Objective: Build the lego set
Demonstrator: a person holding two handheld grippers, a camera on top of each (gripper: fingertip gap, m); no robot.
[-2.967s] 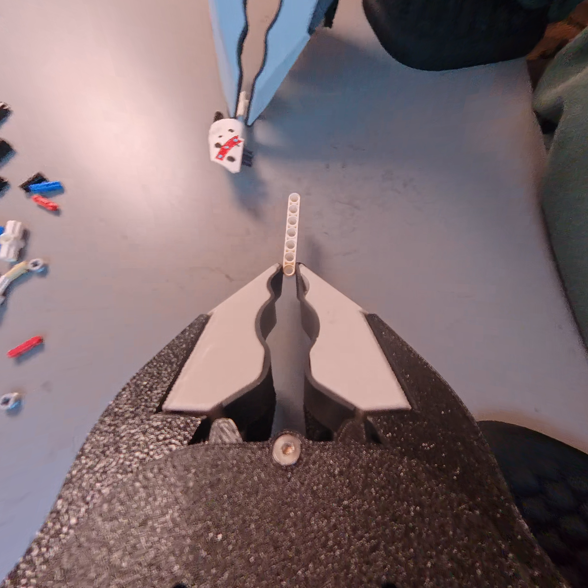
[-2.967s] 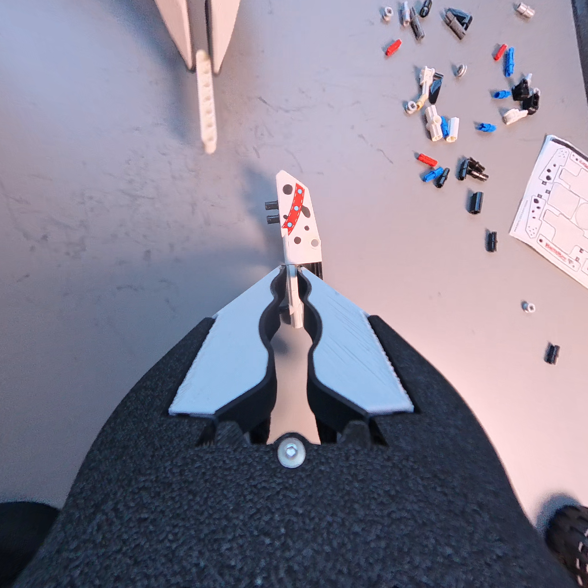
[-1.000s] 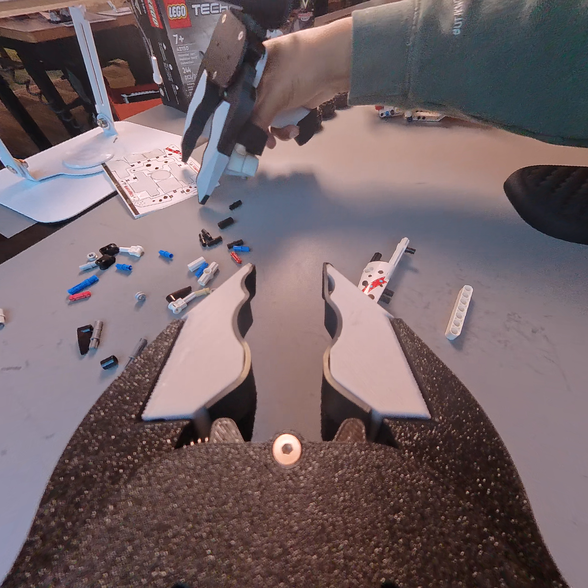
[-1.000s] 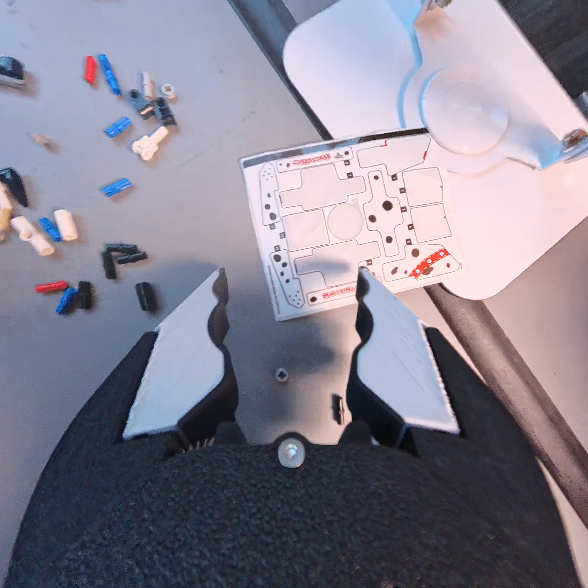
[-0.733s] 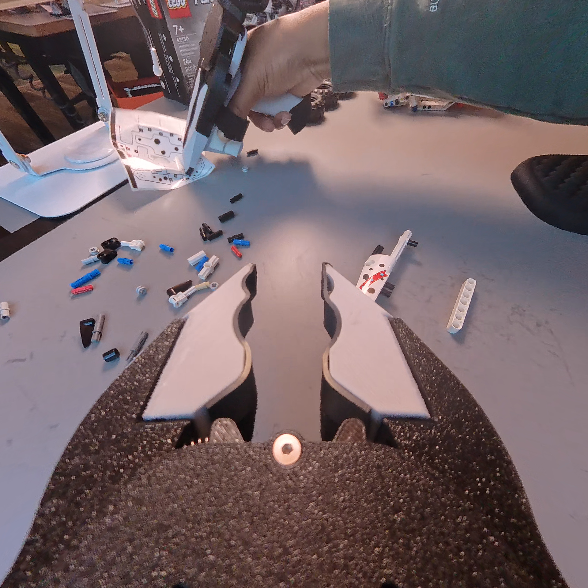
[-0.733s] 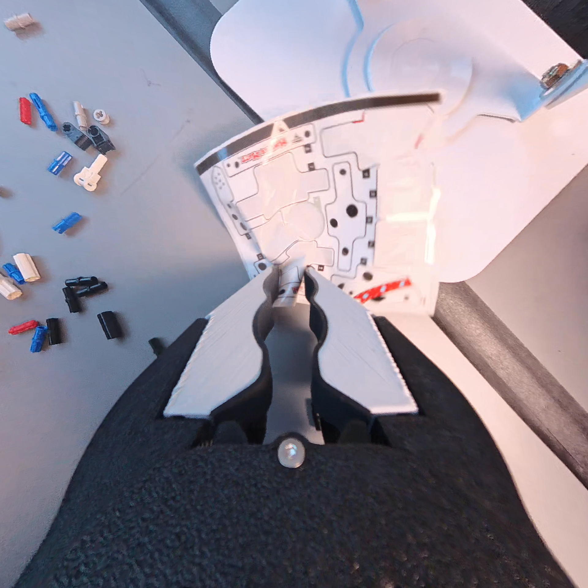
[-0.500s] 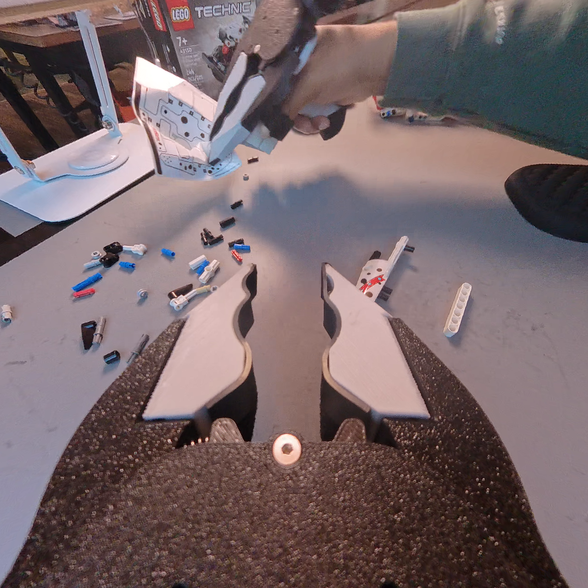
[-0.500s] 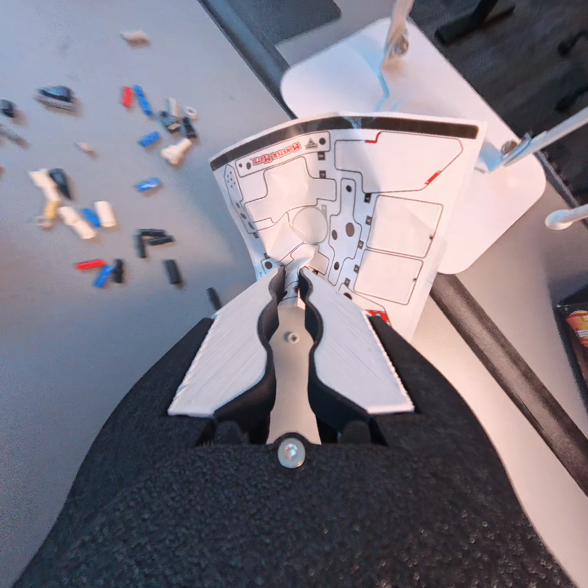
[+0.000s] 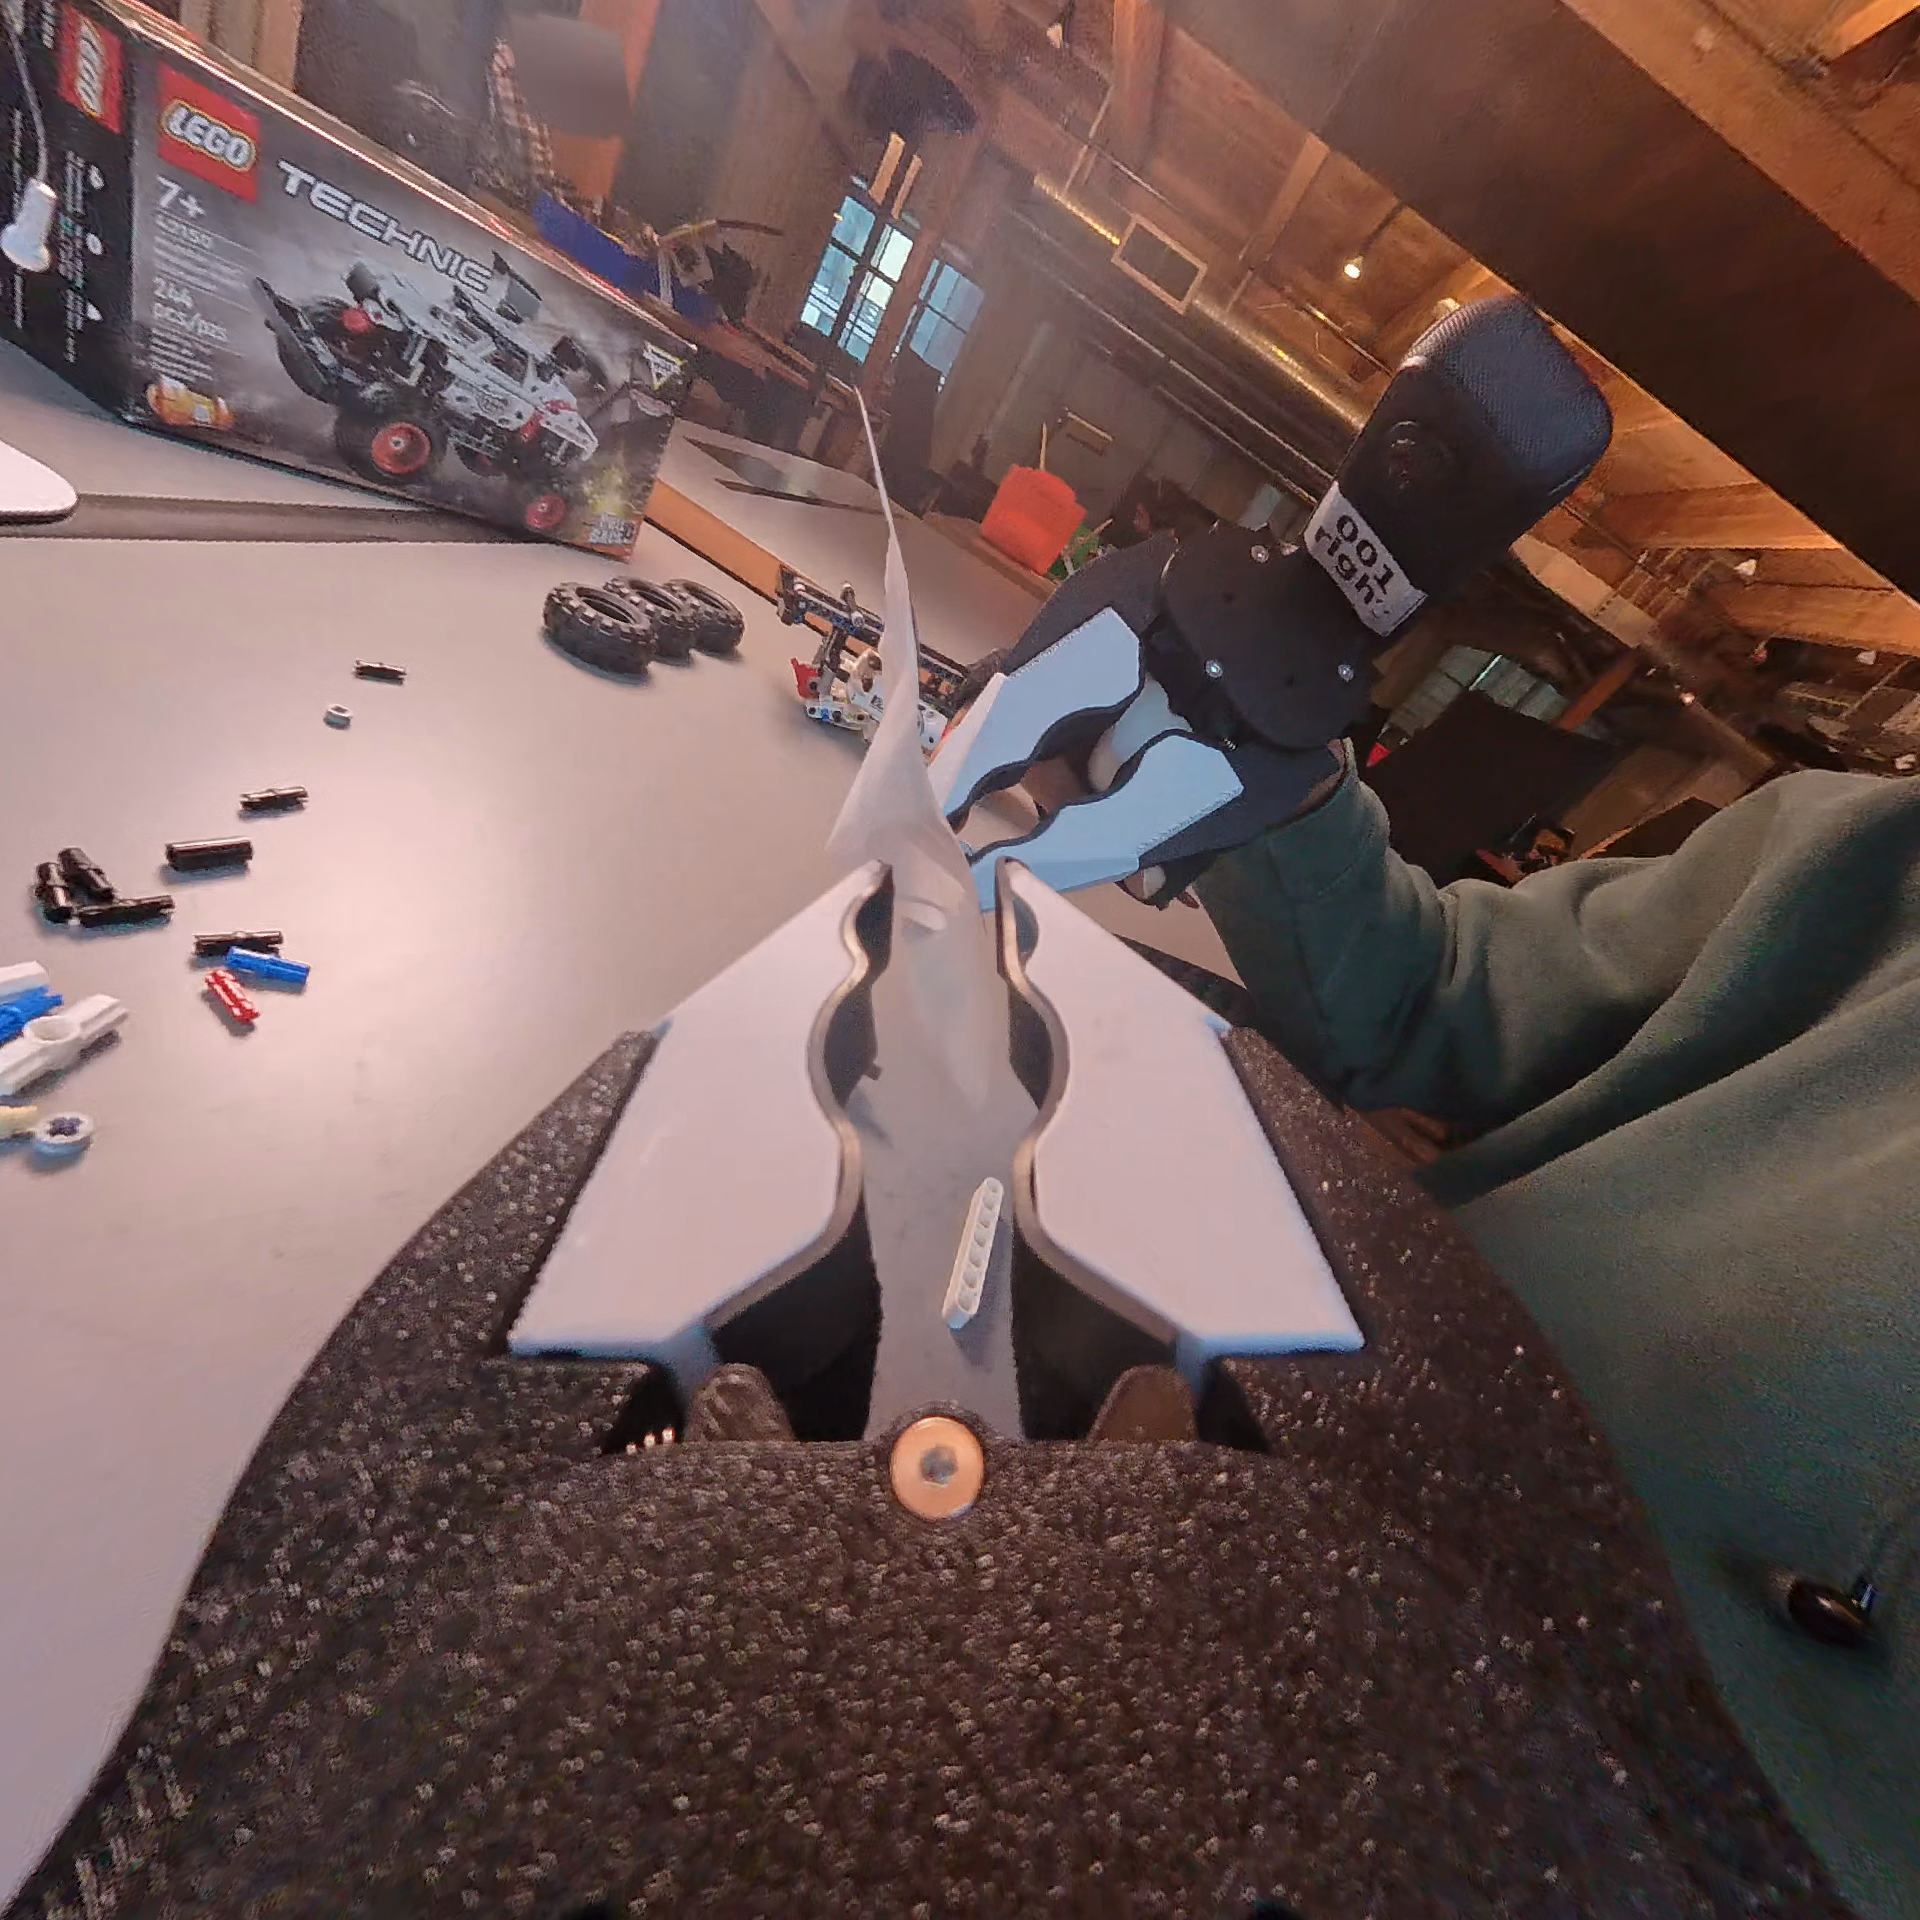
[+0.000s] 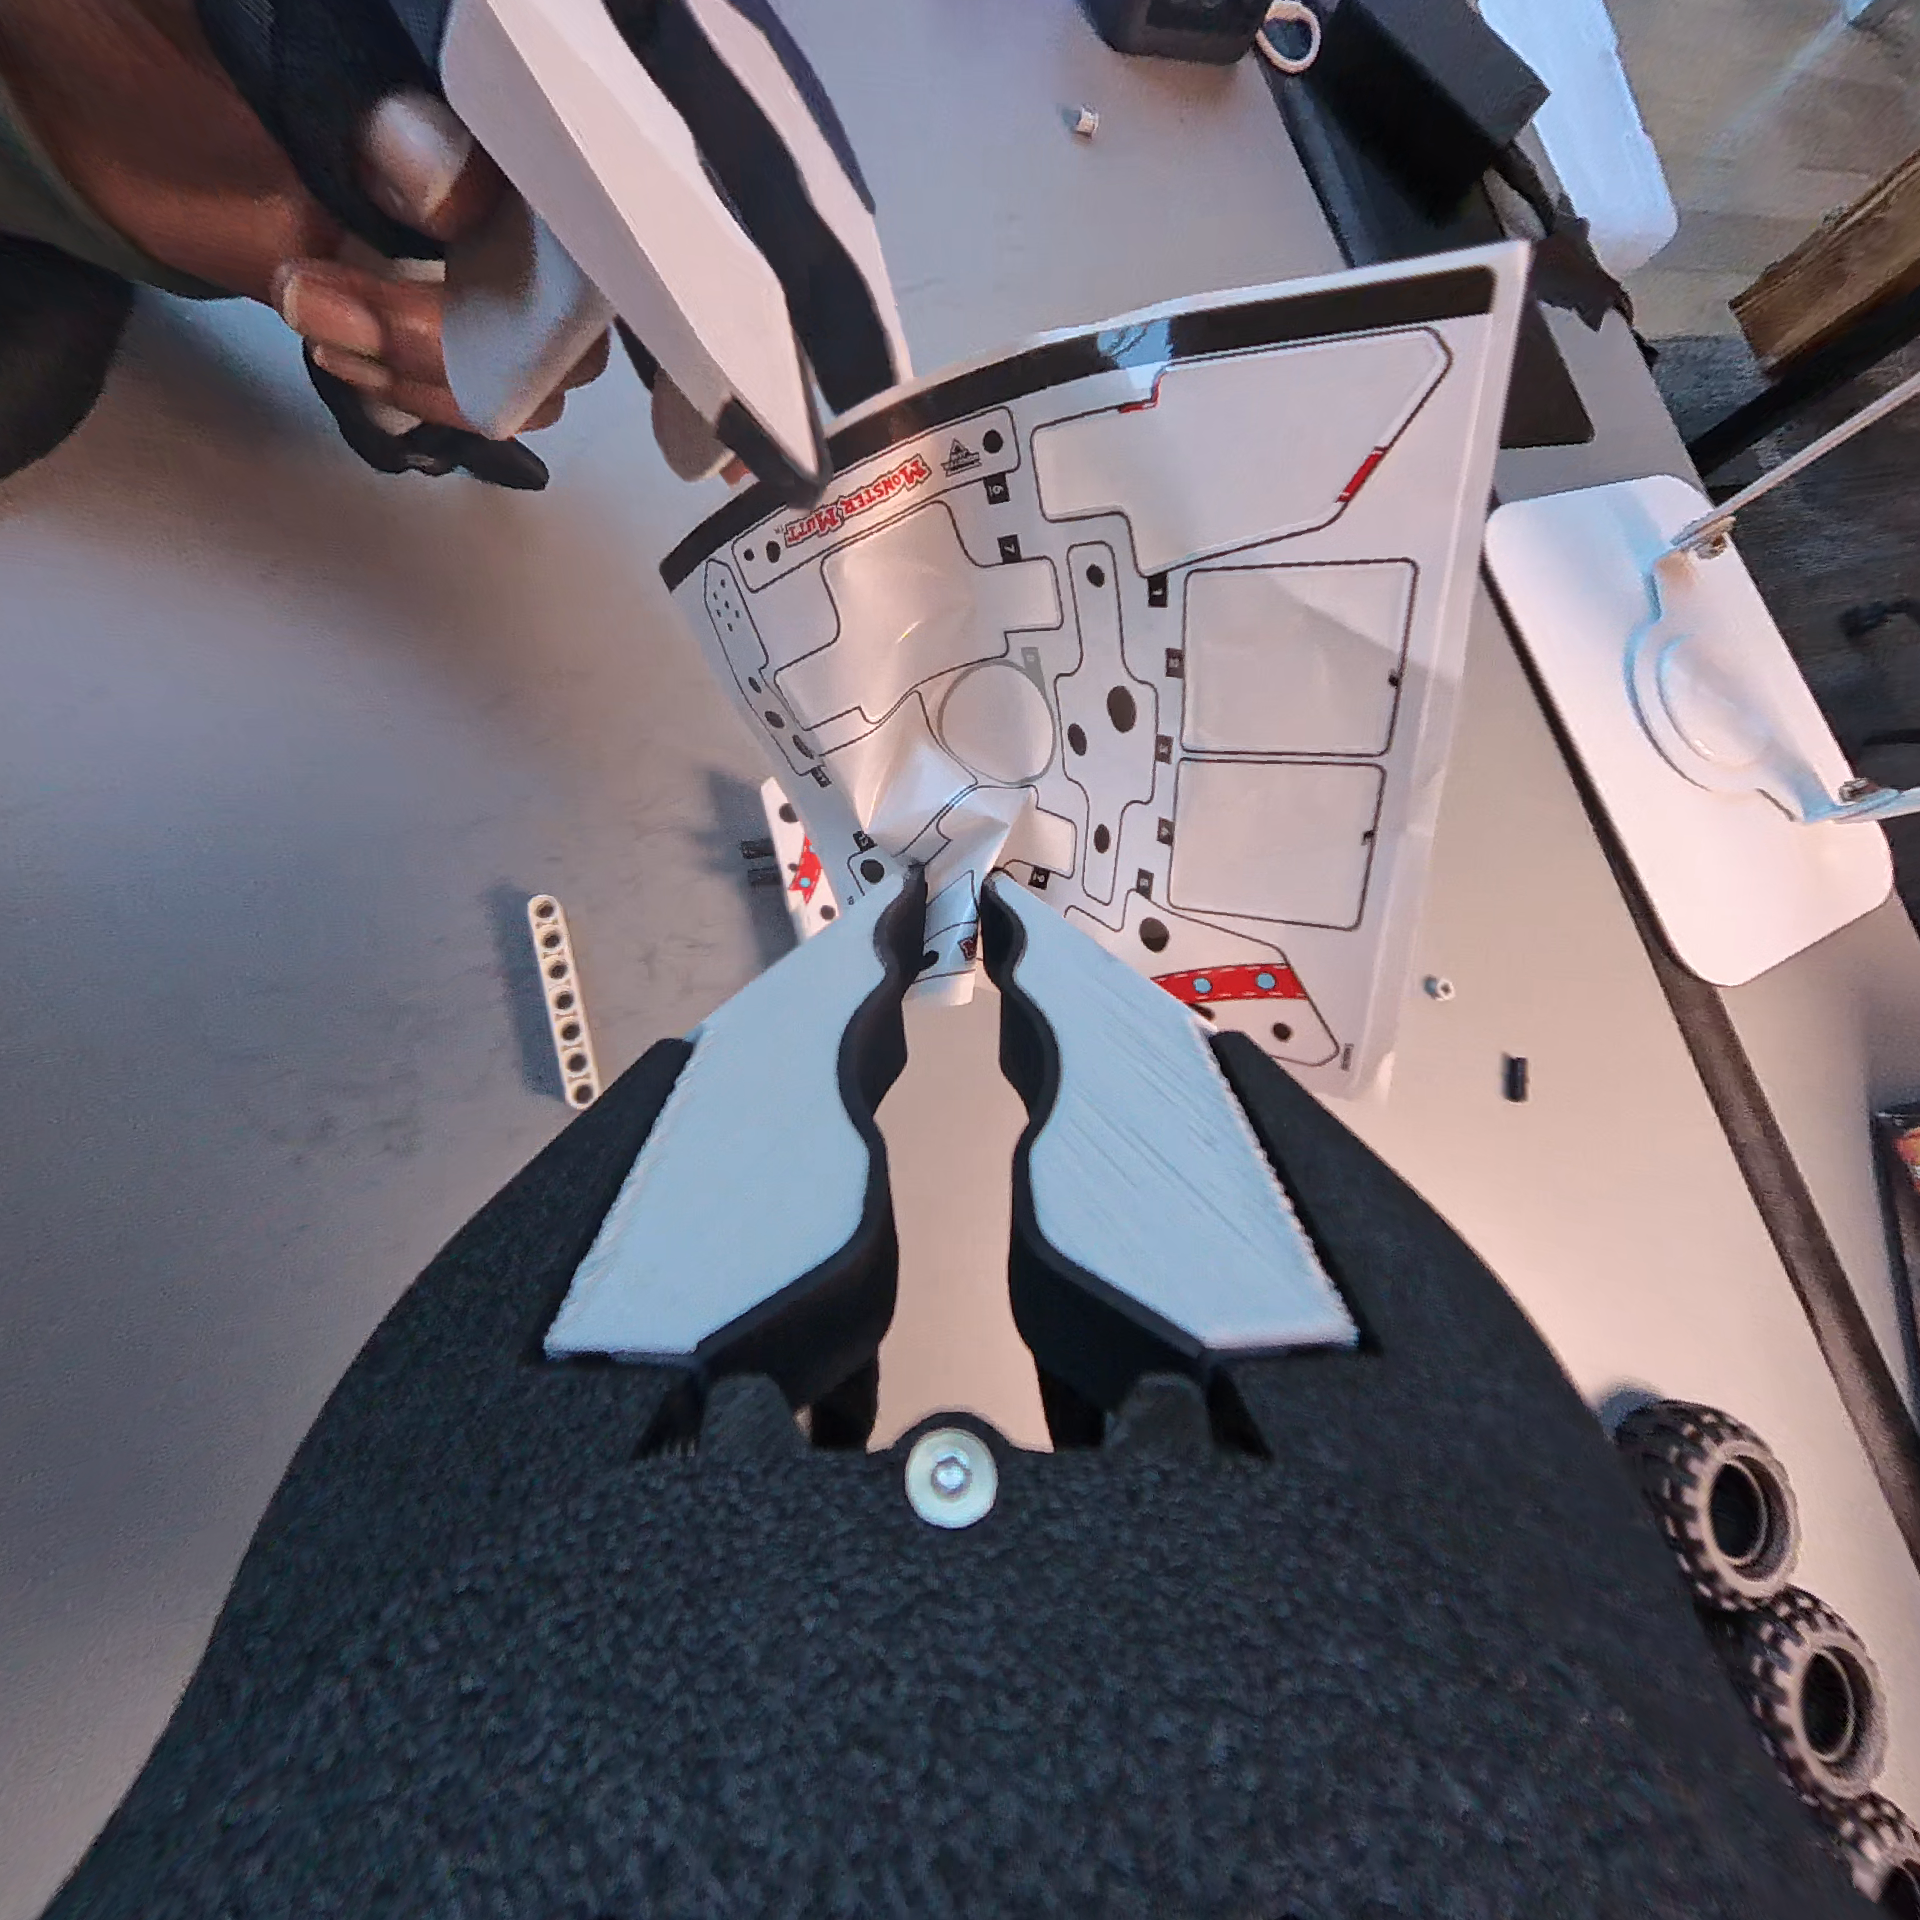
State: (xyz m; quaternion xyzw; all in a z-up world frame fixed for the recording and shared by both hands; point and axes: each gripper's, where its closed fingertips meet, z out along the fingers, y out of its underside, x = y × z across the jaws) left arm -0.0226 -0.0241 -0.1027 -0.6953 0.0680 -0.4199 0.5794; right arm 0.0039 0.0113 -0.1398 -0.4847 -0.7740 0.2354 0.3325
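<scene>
**Sticker sheet pinched in air between two grippers**

Sticker sheet [image 10: 1195, 665] is hanging above the grey table [image 10: 260, 748], its lower edge crumpled and clamped in the right gripper [image 10: 948, 894], whose jaws are squeezing the paper. Left gripper [image 10: 790, 457] is coming in from 11 o'clock in the right wrist view, tip meeting the sheet's top edge; in the left wrist view the sheet [image 9: 904, 790] is showing edge-on between the left gripper's [image 9: 940, 883] tips, jaws narrowed around it but a slight gap is showing, so I cannot tell if they are pinching. White beam [image 10: 561, 997] is lying on the table at 9 o'clock of the right gripper, with the spotted white panel [image 10: 795, 862] just beside, partly behind the sheet. Black tyres [image 10: 1745, 1558] are sitting at 4 o'clock. Set box [image 9: 343, 312] is standing at 10 o'clock in the left wrist view, loose pins [image 9: 239, 966] scattered at 9 o'clock.
</scene>
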